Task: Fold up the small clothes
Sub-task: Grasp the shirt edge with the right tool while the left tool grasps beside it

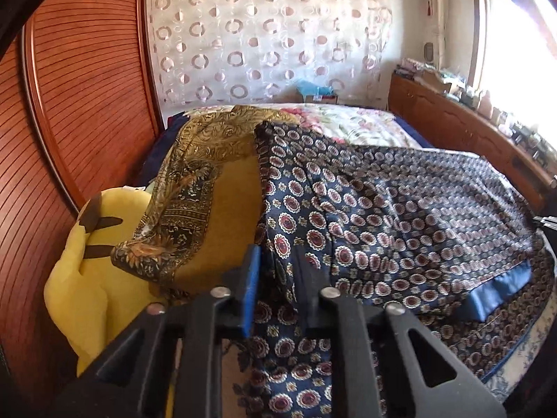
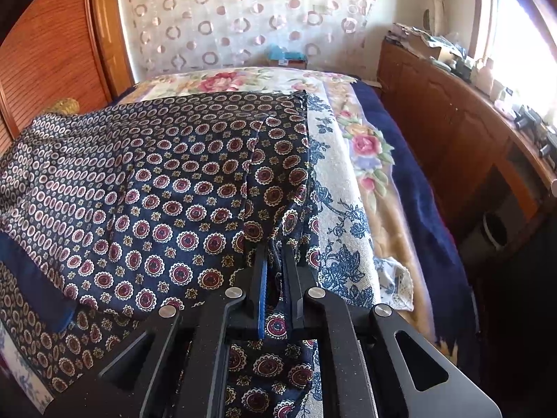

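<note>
**Both grippers clamped on the scarf**

My left gripper (image 1: 275, 261) pinches the navy scarf (image 1: 400, 209) at one edge; my right gripper (image 2: 276, 254) pinches its other edge. The scarf lies spread over the bed (image 2: 369, 181), beside a gold cloth (image 1: 195, 174).

A bed (image 2: 410, 188) stands between a slatted wooden wardrobe (image 1: 69, 104) and a sunlit window (image 1: 515, 35), circle-patterned curtain (image 1: 264, 35) behind.
</note>
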Demonstrator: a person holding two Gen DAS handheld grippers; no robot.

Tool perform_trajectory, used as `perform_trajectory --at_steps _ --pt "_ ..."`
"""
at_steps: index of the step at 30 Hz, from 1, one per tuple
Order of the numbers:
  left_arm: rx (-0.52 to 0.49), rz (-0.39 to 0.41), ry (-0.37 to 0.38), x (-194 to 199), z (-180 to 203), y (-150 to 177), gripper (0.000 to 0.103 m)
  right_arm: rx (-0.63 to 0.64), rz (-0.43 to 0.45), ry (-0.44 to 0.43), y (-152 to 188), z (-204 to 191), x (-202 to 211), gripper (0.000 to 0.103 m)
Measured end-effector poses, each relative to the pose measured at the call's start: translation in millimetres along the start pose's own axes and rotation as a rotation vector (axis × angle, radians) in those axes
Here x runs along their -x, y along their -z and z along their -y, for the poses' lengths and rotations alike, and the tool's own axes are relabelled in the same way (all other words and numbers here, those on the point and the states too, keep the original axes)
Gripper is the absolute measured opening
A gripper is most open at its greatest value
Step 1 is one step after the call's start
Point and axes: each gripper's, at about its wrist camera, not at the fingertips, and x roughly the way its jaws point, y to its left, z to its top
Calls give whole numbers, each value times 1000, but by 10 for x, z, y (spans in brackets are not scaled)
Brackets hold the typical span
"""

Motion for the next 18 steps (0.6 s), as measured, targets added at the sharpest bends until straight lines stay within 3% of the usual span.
perform_trajectory --at_steps 4,11,18 --pt "-14 10 94 81 57 12 0 76 29 31 0 -104 76 0" --pt "-6 73 120 476 124 51 0 78 111 -34 -75 -139 509 0" --pt "25 80 115 636 -17 105 0 42 157 -81 -121 -36 823 0"
